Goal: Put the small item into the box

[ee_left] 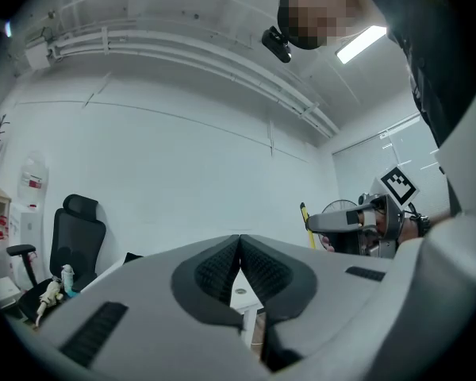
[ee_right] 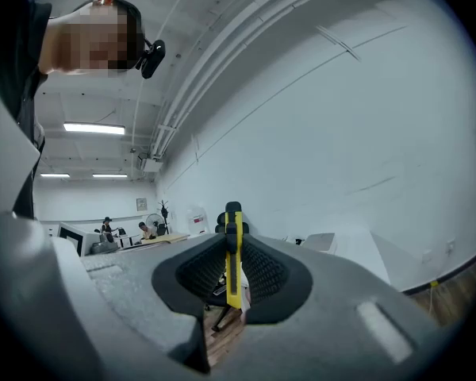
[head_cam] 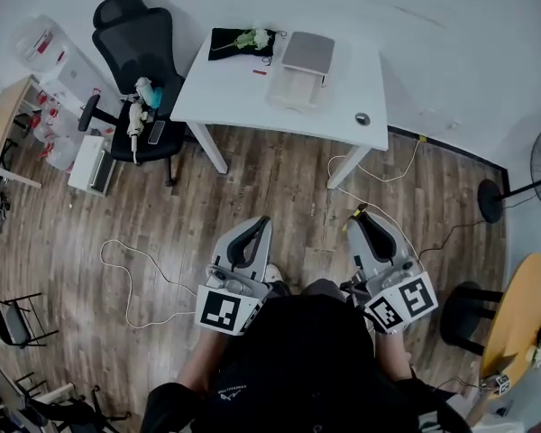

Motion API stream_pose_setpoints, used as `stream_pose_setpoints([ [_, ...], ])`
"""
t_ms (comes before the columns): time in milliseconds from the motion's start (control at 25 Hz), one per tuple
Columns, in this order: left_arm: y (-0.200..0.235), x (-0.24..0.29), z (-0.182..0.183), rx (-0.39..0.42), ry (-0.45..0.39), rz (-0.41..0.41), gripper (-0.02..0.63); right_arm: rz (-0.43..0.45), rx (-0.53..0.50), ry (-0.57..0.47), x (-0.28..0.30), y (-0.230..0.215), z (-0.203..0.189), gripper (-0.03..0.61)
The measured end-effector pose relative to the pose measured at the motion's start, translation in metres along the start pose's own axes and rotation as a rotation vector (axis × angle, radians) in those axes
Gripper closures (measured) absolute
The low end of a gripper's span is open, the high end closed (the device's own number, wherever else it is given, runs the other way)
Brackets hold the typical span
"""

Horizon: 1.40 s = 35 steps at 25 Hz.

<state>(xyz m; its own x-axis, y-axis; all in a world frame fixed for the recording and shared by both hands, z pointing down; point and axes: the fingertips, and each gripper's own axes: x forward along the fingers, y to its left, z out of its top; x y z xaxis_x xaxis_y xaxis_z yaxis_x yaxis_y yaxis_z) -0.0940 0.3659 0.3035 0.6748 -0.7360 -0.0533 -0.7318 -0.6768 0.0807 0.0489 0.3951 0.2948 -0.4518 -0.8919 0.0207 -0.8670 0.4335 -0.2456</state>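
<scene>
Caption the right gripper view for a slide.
Right gripper clamped on a yellow utility knife, white wall beyond.

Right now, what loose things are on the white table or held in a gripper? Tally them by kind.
box: 1
black cloth: 1
flower: 1
small red item: 1
small round grey item: 1
yellow utility knife, clamped in the right gripper: 1
Total: 6
</scene>
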Motion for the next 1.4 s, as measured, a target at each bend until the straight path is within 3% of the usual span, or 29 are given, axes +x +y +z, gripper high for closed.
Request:
stream_pose_setpoints([
  [280,0.038,0.009,0.0,-0.008,-0.001,0.01,0.609,-0.012,-0.02,0.011,0.035,0.001,-0.003,0.511],
  [600,0.069,0.033,-0.006,0.0,0.015,0.042,0.609,-0.023,0.0,0.022,0.065,-0.029,0.002,0.512],
  [1000,0.114,0.098,-0.013,0.006,0.036,0.131,0.609,0.06,0.049,0.016,0.151,-0.096,0.018,0.512],
  [1160,0.131,0.147,0.003,0.025,-0.003,0.147,0.609,0.116,0.064,0.028,0.198,-0.124,0.027,0.512],
  [1400,0.165,0.202,0.009,0.025,0.042,0.254,0.609,0.2,0.076,0.055,0.266,-0.168,0.045,0.511],
])
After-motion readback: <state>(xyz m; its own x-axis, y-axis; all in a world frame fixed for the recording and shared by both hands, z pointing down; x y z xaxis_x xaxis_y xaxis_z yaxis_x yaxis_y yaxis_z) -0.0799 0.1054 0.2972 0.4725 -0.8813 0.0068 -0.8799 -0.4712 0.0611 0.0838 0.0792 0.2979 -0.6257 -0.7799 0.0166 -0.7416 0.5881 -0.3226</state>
